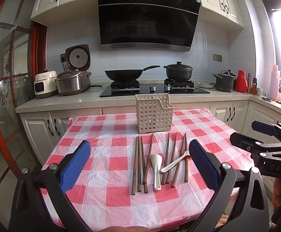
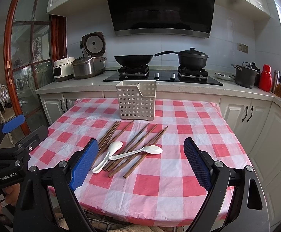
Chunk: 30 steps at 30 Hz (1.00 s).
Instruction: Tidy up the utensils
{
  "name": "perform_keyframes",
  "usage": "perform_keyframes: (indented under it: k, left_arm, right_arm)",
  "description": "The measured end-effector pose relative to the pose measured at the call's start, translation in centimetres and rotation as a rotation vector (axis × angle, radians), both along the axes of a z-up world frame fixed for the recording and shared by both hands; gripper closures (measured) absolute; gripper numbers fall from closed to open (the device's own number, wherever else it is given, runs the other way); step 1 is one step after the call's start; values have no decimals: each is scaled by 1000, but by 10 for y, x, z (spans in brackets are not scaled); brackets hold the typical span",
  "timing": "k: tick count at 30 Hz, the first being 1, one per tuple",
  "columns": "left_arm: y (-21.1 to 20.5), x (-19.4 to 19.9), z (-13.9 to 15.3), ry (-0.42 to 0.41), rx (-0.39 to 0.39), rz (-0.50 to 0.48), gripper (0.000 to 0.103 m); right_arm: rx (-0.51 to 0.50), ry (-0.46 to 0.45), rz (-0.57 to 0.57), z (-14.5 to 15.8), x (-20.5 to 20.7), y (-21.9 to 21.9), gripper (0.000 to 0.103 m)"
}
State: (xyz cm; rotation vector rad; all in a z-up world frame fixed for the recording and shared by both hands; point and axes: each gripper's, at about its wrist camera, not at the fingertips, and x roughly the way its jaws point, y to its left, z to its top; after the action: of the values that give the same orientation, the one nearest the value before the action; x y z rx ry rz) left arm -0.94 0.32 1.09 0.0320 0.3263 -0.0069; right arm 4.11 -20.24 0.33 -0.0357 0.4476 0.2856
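- Wooden chopsticks [image 1: 154, 159] lie side by side on the checked cloth of the worktop [image 1: 109, 174], just in front of a white lattice basket [image 1: 154, 114]; their long axes run from the near edge toward the basket.
- Two white spoons rest among them. In the left wrist view, one spoon [image 1: 155, 171] lies along the chopsticks, bowl toward the basket; the other spoon [image 1: 176, 162] crosses them at a slant, its bowl hidden behind a stick.
- The right wrist view shows that second spoon's bowl [image 2: 154, 149] in full, pointing right, and the chopsticks [image 2: 132, 147] fanned diagonally.
- The left hand-held gripper [image 1: 140, 166] hangs above the near edge, blue pads spread wide, pinching nothing.
- The right hand-held gripper [image 2: 141, 163] is likewise spread and empty.
- Lettering "DAS" shows on the right tool's body in the left view; "GenRobot.AI" reads on the left tool's body in the right view.
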Motion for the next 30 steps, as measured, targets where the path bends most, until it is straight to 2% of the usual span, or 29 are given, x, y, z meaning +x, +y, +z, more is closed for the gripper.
perform_keyframes:
  k: [24, 30]
  left_arm:
    - [0, 2, -7, 20, -5, 2, 5]
    - [1, 12, -14, 60, -1, 0, 5]
  right_arm:
    - [13, 31, -8, -9, 4, -4, 18]
    - [25, 71, -22, -15, 15, -11, 18]
